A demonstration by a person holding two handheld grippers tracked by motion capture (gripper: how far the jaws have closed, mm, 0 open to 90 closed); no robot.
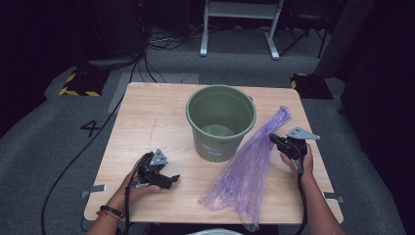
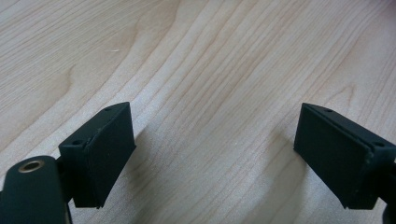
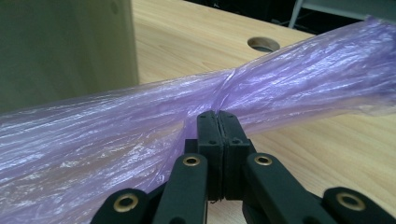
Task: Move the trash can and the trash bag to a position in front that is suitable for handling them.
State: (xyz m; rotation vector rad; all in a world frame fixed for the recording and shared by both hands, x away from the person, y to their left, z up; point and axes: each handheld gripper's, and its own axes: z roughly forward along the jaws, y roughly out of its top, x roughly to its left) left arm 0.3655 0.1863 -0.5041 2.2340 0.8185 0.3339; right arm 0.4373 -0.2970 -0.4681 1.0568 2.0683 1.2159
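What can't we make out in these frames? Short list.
- Bucket: label on its front wall, high view, too small and blurred to read.
- Purple plastic bag: its open end, high view, crumpled near the table's front edge; right gripper view, both ends cut off by the frame.
- Right gripper: how much film sits between the shut jaws, hidden by the pads.
- Left gripper: its body, cut off by the bottom edge.
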